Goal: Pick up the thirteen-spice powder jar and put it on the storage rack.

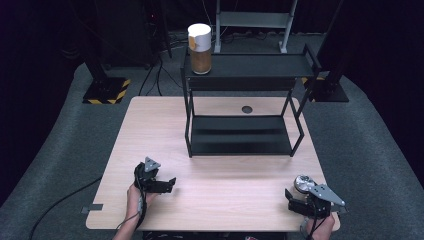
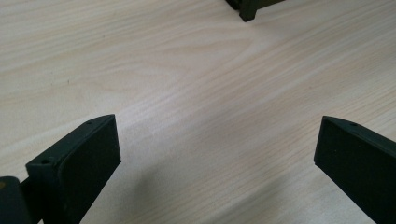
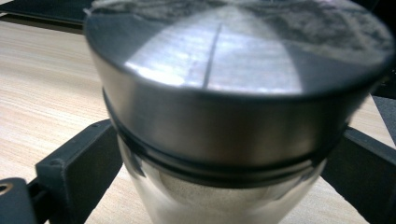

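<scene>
A clear glass jar with a brushed metal lid (image 3: 238, 60) stands on the wooden table (image 1: 225, 190) near its front right corner (image 1: 302, 183). My right gripper (image 3: 229, 140) is open, one black jaw on each side of the jar's body just below the lid; I cannot tell whether they touch the glass. In the high view the right gripper (image 1: 299, 193) sits just in front of the jar. My left gripper (image 1: 171, 185) is open at the front left, held low over bare wood (image 2: 217, 140) with nothing between its jaws.
A black two-tier metal rack (image 1: 240, 150) stands at the table's middle back; its foot (image 2: 247, 11) shows ahead of the left gripper. A white and brown canister (image 1: 199, 48) stands on the rack's top shelf at the left. A dark grommet (image 1: 246, 109) sits behind the rack.
</scene>
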Tool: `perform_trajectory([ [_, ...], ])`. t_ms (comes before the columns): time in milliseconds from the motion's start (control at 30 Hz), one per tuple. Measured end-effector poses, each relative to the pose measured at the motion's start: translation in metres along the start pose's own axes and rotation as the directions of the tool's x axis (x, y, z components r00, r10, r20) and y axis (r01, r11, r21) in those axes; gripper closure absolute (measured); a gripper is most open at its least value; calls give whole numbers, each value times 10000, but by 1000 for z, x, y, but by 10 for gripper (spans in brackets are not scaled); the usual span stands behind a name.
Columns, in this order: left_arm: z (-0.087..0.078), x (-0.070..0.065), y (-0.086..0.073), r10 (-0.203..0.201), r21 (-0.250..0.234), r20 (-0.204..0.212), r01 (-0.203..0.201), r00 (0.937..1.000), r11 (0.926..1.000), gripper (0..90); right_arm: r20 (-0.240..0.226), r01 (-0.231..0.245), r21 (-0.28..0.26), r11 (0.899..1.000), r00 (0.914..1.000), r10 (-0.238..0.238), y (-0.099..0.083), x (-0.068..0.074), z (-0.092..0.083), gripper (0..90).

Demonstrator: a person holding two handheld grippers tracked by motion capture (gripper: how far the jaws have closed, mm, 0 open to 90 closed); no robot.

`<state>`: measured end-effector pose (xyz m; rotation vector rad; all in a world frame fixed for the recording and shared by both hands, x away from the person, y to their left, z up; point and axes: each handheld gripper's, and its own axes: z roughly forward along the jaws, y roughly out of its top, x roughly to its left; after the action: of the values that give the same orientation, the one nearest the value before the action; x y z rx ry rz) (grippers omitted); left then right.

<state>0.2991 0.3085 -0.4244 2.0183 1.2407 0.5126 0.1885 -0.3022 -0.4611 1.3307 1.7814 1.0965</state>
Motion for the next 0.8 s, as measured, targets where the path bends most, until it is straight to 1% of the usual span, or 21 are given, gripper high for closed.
perform_trajectory([
  [33, 1, 0, -2, -36, 5, -31, 36, 10000, 10000, 0, -3, 12, 1, 10000, 10000, -12, 0, 0, 0, 12],
  [67, 3, 0, -3, -154, 28, -16, 154, 9999, 9999, 0, -2, 0, 10, 10000, 10000, 0, 0, 0, 0, 12],
  [100, 5, 0, -4, -184, 95, 27, 183, 9998, 9998, 0, -2, 12, 8, 10000, 10000, -12, 0, 0, 0, 12],
  [167, 8, -2, -7, -223, 205, -15, 223, 9998, 9995, 0, 23, -10, -1, 10000, 10000, 10, 0, 0, 0, 12],
  [200, 8, -4, -9, -133, 185, -107, 135, 9999, 9997, 0, 31, -6, -27, 10000, 10000, 6, 0, 0, 0, 12],
  [300, 8, -7, -10, -144, 144, -181, 147, 9997, 9998, 0, 43, -19, -61, 10000, 10000, 19, -1, 0, 0, 12],
  [333, 8, -7, -9, -153, 200, -215, 157, 9997, 9997, 0, 72, -24, -75, 10000, 10000, 24, -1, 1, 0, 12],
  [367, 9, -12, -8, -38, 247, -360, 47, 9993, 9997, 0, 84, -5, -119, 9999, 10000, 5, -2, 1, 0, 12],
  [567, 9, -11, -8, 53, 253, -271, -46, 9996, 9997, 0, 126, 9, -149, 9999, 9999, -7, -3, 1, -1, 12],
  [800, 10, -11, -8, -17, 237, -312, 24, 9995, 9997, 0, 130, 2, -128, 9999, 9999, 0, -2, 1, -1, 12],
])
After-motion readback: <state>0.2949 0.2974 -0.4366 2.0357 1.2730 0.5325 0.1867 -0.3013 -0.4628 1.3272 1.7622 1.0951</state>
